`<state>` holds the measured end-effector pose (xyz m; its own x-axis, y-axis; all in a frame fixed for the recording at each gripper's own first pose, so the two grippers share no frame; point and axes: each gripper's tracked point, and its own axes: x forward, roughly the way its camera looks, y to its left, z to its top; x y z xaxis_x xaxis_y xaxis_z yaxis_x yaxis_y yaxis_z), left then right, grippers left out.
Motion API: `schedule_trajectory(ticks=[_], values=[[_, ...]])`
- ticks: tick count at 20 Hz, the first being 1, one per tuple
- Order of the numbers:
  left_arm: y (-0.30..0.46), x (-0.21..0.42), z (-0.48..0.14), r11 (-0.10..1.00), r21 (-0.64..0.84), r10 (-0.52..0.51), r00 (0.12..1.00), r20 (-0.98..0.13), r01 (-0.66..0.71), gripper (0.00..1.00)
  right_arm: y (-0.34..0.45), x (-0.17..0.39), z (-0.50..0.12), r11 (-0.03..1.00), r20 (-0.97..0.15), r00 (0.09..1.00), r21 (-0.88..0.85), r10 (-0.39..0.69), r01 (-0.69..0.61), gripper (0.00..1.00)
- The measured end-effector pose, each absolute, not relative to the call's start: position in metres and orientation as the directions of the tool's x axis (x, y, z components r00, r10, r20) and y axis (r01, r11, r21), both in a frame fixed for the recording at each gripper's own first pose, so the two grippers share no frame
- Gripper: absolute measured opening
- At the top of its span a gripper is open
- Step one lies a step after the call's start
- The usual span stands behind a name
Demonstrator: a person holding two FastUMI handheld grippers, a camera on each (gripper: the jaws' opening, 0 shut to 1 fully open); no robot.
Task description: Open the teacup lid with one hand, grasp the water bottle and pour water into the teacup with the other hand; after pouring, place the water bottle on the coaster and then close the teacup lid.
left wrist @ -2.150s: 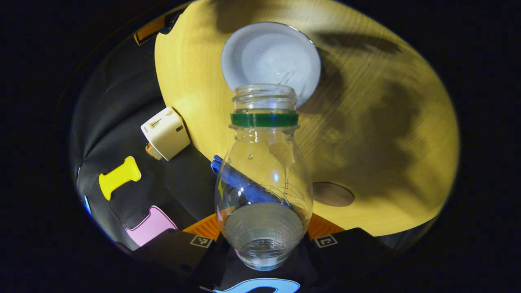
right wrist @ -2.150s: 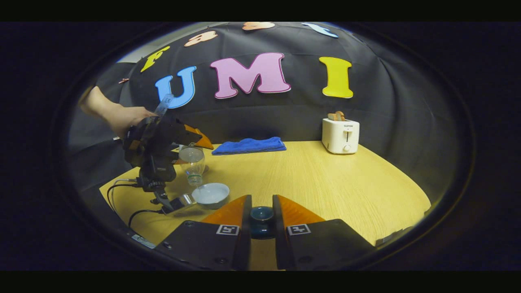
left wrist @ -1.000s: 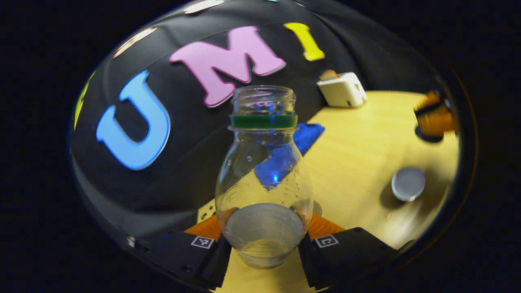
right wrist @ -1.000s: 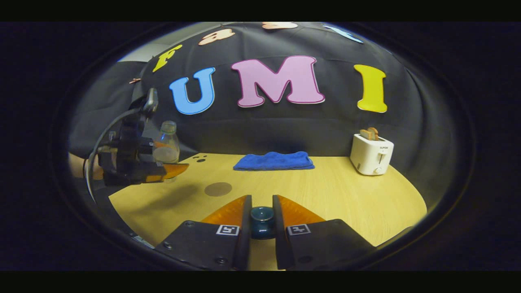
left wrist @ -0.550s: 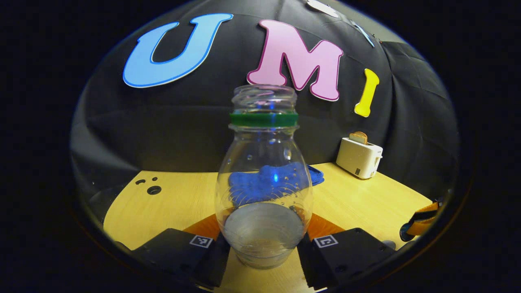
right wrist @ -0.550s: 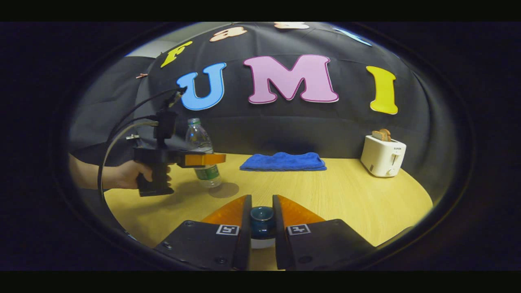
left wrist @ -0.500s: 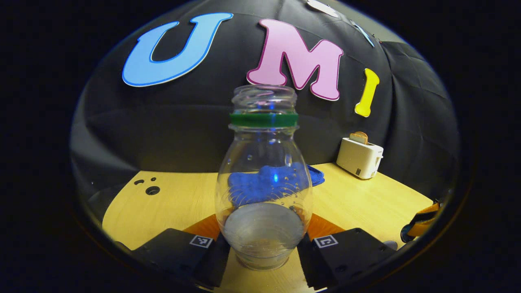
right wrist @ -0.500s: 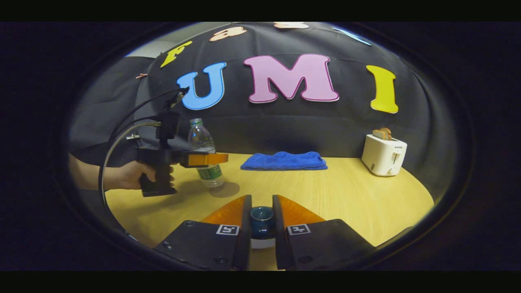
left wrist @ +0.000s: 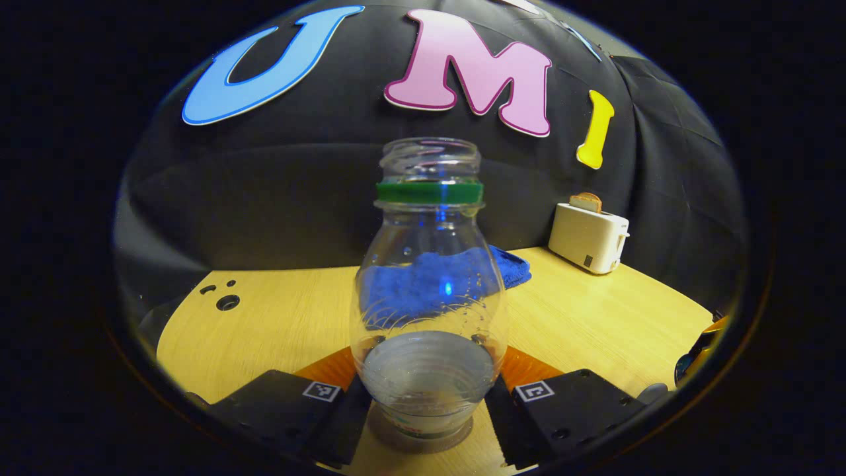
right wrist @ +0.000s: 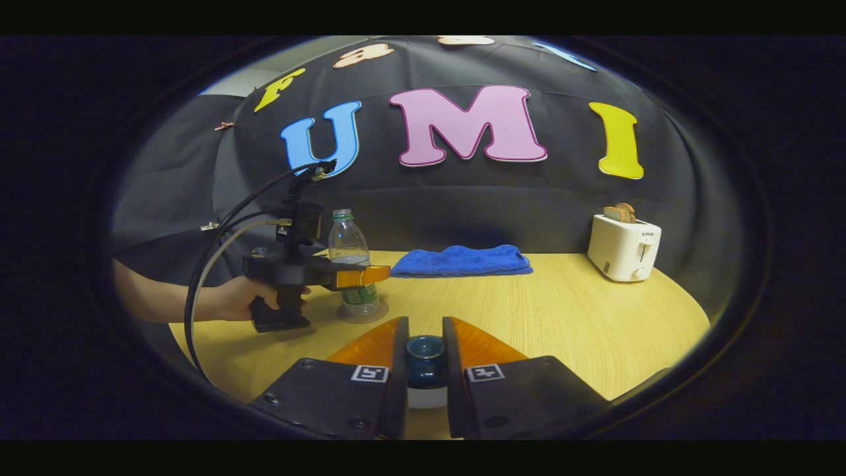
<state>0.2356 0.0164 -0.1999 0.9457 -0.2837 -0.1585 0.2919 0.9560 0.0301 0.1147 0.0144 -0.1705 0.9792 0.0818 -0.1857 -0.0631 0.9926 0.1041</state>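
Observation:
The clear water bottle (left wrist: 429, 264), capless with a green neck ring and a little water in it, stands upright between the fingers of my left gripper (left wrist: 429, 363), which is shut on its lower body. Its base sits on or just above the round brown coaster (left wrist: 423, 437). In the right gripper view the bottle (right wrist: 350, 248) is on the coaster (right wrist: 362, 316) at the table's left, with the left gripper (right wrist: 360, 276) and a hand (right wrist: 231, 301) behind it. My right gripper (right wrist: 425, 324) is shut on the dark teal knob of the teacup lid (right wrist: 426, 354). A grey teacup edge (left wrist: 651, 392) shows low right.
A folded blue towel (right wrist: 461, 260) lies at the back of the wooden table (right wrist: 562, 317). A white toaster (right wrist: 624, 256) with bread stands back right. Cables (right wrist: 211, 264) hang from the left gripper. Small holes (left wrist: 227, 302) mark the table's left.
My left gripper swung the bottle from tilted over the teacup to upright, carried it left and lowered it onto the coaster. The right gripper kept its hold on the lid.

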Motion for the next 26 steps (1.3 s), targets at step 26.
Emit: schedule_trajectory(ticks=[26], values=[[0.056,0.048,-0.213,0.971,-0.119,-0.224,0.964,-0.141,0.208,0.96,0.027,0.12,-0.191,0.994,-0.145,0.986,0.083,0.081,-0.069,0.33]])
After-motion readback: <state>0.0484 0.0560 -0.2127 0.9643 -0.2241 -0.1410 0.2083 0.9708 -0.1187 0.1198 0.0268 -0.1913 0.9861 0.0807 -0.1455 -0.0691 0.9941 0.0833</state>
